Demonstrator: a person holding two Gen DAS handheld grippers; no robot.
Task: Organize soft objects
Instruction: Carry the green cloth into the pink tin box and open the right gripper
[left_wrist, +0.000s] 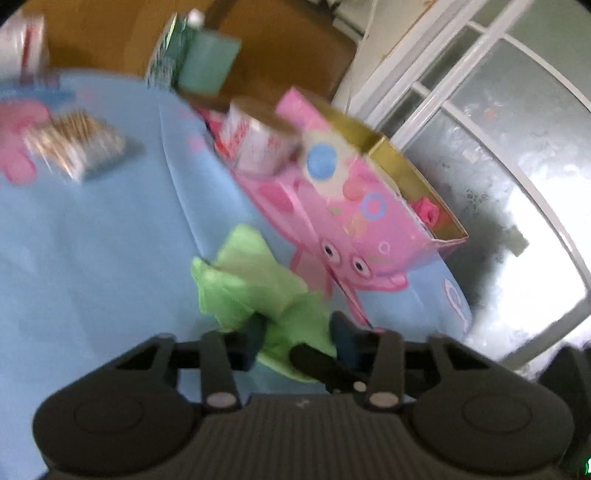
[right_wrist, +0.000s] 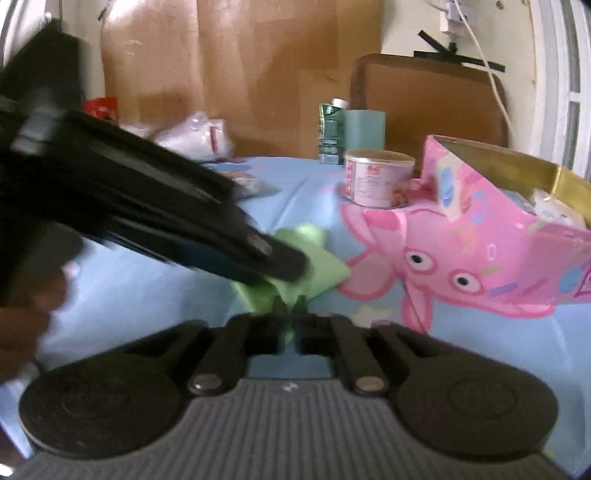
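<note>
A crumpled light green cloth (left_wrist: 251, 284) lies on the blue tablecloth (left_wrist: 92, 240), in front of an open pink box with a gold inside (left_wrist: 369, 206). My left gripper (left_wrist: 299, 339) is shut on the near end of the cloth, which bunches between its pads. In the right wrist view the green cloth (right_wrist: 325, 266) is pinched between the nearly touching fingers of my right gripper (right_wrist: 289, 308). There the left gripper (right_wrist: 291, 264) comes in blurred from the left, onto the same cloth. The pink box (right_wrist: 498, 240) stands to the right with pale soft items inside.
A white tub (right_wrist: 376, 181) stands against the box, with a green carton (right_wrist: 330, 133) and a teal block (right_wrist: 364, 129) behind it. A packet of sticks (left_wrist: 74, 144) lies far left. A white packet (right_wrist: 195, 136) lies at the back. The table edge (left_wrist: 461, 295) drops off beside a window.
</note>
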